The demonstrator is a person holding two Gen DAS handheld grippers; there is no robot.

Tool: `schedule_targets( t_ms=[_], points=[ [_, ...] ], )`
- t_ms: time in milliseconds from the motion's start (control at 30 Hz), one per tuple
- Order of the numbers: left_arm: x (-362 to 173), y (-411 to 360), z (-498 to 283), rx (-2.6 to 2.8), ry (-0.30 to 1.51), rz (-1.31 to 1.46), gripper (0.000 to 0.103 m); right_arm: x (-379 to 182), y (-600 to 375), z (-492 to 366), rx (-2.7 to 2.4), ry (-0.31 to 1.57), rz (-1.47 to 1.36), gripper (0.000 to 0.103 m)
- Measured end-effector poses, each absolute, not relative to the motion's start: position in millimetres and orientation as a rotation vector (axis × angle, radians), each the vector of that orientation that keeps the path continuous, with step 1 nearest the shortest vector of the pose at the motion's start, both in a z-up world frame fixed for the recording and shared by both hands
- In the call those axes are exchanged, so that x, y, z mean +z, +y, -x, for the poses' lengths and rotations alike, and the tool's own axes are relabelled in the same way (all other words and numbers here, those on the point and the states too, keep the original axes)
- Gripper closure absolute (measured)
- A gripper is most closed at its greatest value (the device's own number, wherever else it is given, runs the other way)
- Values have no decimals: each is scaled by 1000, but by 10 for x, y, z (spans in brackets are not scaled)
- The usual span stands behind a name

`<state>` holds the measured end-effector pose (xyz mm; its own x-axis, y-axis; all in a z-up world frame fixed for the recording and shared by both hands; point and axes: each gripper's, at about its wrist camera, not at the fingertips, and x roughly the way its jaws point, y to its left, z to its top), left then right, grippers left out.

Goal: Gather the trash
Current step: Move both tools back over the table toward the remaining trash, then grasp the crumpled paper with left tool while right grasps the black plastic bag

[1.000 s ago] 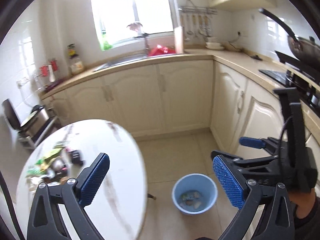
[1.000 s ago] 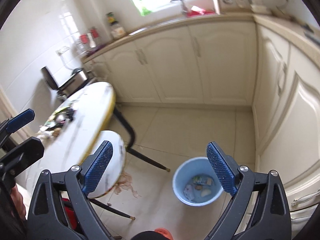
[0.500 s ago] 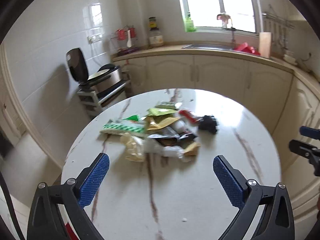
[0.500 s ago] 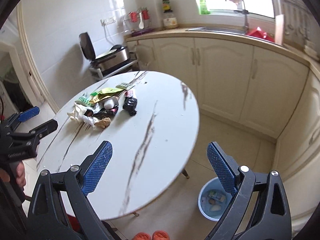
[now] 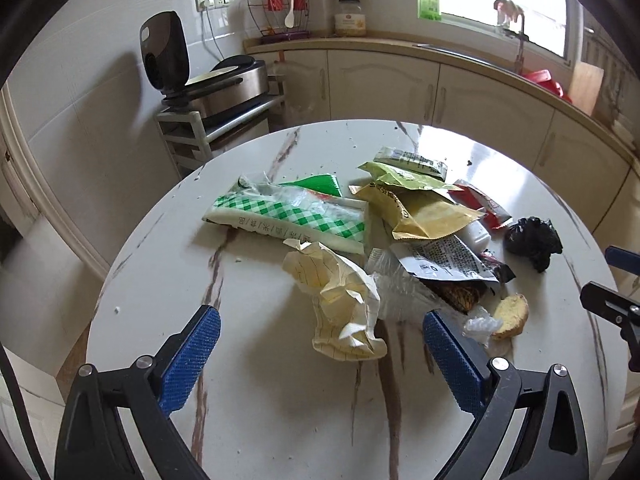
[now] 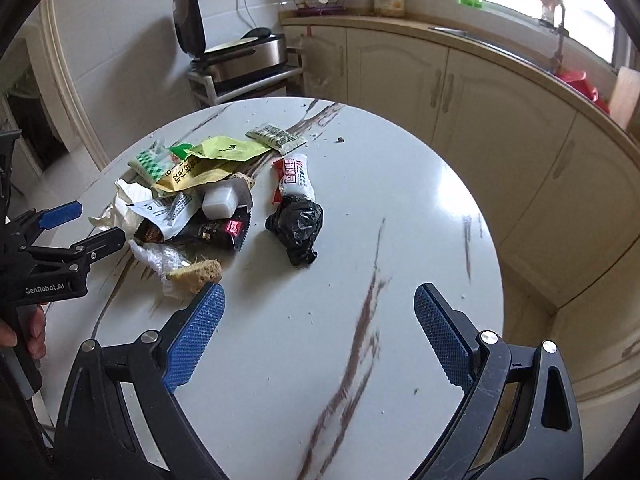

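Observation:
A pile of trash lies on the round white marble table [image 5: 280,400]. In the left wrist view I see crumpled yellow-lined paper [image 5: 340,300], a green checked packet [image 5: 288,216], a yellow wrapper [image 5: 424,216], a black bag [image 5: 534,242] and a bread piece [image 5: 510,316]. My left gripper [image 5: 320,344] is open just above the table, with the crumpled paper between its fingers. My right gripper [image 6: 318,320] is open and empty over the table, short of the black bag [image 6: 298,226] and next to the bread piece [image 6: 198,274].
Cream kitchen cabinets [image 5: 460,96] and a counter with a sink run behind the table. A metal rack with an open grill appliance [image 5: 224,84] stands at the back left. The table [image 6: 360,320] edge drops off to the right.
Both grippers swung from the blue bin on the floor up to the table, then moved closer to the trash pile. Both stayed open.

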<state>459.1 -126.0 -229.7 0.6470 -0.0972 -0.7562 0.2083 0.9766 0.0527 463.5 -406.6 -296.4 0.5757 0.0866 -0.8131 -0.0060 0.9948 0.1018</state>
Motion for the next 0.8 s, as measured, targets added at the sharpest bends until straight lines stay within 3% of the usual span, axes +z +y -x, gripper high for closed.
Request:
schedule_targets(
  t_ms=[67, 167, 267, 333, 400, 567, 800],
  points=[
    [-2363, -1235, -4714, -188, 870, -135, 30, -3002, -4058, -4732, 62, 964, -93, 8],
    [-2501, -1120, -4811, -243, 900, -64, 76, -3035, -4049, -4883, 70, 973, -92, 8],
    [-2528, -1015, -4803, -250, 890, -44, 78, -3038, -4041, -4992, 84, 970, -102, 9],
    [-2532, -969, -4780, -236, 881, -73, 79, -3086, -4028, -5088, 91, 988, -105, 17],
    [-2536, -893, -4763, -231, 886, -68, 80, -3145, -4012, -5153, 86, 1004, -103, 43],
    [-2405, -762, -4574, -229, 856, -63, 80, -3229, -3973, -5149, 107, 1020, -102, 75],
    [-2022, -918, -4132, -259, 797, -94, 80, -2983, -4063, -4779, 152, 939, -158, 77]
  ],
)
